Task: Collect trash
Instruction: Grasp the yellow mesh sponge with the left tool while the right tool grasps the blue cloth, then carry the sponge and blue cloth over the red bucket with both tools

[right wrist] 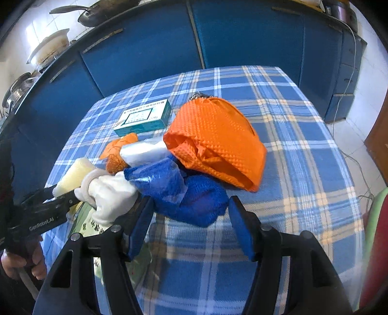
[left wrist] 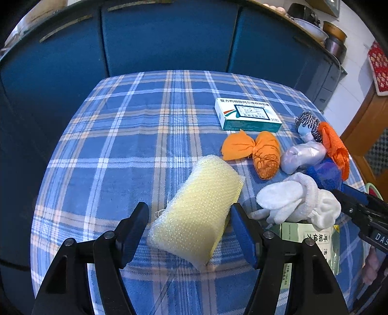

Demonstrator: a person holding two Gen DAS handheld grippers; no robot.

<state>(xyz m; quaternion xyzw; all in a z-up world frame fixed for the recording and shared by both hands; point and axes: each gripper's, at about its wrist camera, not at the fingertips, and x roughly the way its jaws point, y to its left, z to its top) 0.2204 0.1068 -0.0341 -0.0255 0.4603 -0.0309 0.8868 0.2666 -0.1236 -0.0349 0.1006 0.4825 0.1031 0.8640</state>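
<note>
Both tools lined up for a pick — the left gripper (left wrist: 189,225), jaws apart, straddled the yellow bubble-wrap roll (left wrist: 198,206) on the plaid table (left wrist: 121,145); the right gripper (right wrist: 190,223), also spread, framed the blue mesh wad (right wrist: 194,201). Next, I judged: close and lift.

Likely a home kitchen: blue cabinets (right wrist: 150,48), wok (right wrist: 101,12), checked tablecloth (left wrist: 135,135).

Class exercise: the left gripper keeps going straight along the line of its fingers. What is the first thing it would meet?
Most likely the yellow bubble-wrapped roll: it lies on the plaid tablecloth directly between the open fingers of the left gripper. Whether the pads already touch it is unclear.
</note>
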